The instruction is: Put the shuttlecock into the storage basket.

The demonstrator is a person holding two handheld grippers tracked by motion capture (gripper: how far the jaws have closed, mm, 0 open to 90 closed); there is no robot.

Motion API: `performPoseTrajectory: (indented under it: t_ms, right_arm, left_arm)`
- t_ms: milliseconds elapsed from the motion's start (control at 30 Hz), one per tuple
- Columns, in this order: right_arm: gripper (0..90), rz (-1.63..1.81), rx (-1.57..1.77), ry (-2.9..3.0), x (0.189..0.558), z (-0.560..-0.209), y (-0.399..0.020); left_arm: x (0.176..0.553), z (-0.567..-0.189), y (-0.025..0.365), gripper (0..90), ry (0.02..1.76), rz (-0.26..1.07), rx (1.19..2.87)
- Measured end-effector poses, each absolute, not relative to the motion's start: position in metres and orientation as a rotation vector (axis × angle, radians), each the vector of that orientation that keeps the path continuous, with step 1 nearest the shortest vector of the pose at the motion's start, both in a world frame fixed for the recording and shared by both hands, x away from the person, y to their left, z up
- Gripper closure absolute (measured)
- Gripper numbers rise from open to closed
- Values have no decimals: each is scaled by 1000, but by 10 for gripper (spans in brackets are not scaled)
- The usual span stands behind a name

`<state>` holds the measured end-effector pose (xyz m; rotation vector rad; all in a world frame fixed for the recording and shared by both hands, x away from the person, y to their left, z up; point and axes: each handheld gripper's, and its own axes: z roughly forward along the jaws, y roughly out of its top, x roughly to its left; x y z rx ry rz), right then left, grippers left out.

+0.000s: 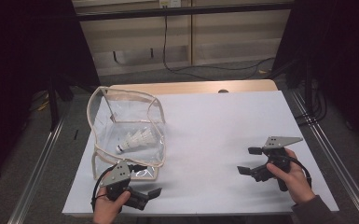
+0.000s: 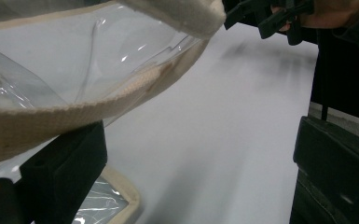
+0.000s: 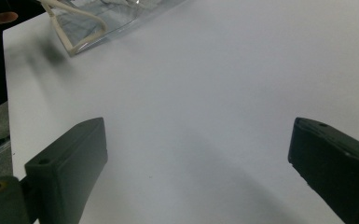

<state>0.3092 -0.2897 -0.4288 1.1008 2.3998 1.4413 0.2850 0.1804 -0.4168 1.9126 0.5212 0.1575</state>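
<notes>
A clear plastic bag (image 1: 126, 123) with cream webbing trim stands open on the left half of the white worktop (image 1: 214, 140), two white shuttlecocks (image 1: 137, 138) lying inside it. The left gripper (image 1: 148, 181) sits at the bag's near corner, jaws spread wide; in the left gripper view the webbing rim (image 2: 74, 112) crosses just over one jaw, though whether they touch is unclear. The left hand (image 1: 109, 205) grips it from the worktop's near edge. The right gripper (image 1: 249, 161) hovers well apart over bare worktop, jaws spread, right hand (image 1: 291, 177) behind it
</notes>
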Motion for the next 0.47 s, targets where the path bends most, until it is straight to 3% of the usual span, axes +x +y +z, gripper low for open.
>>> performPoseTrajectory:
  t_ms: [467]
  right_arm:
    - [38, 1466, 1104, 2375, 303, -433, -296]
  left_arm:
    - [284, -417, 179, 26, 525, 158, 1911]
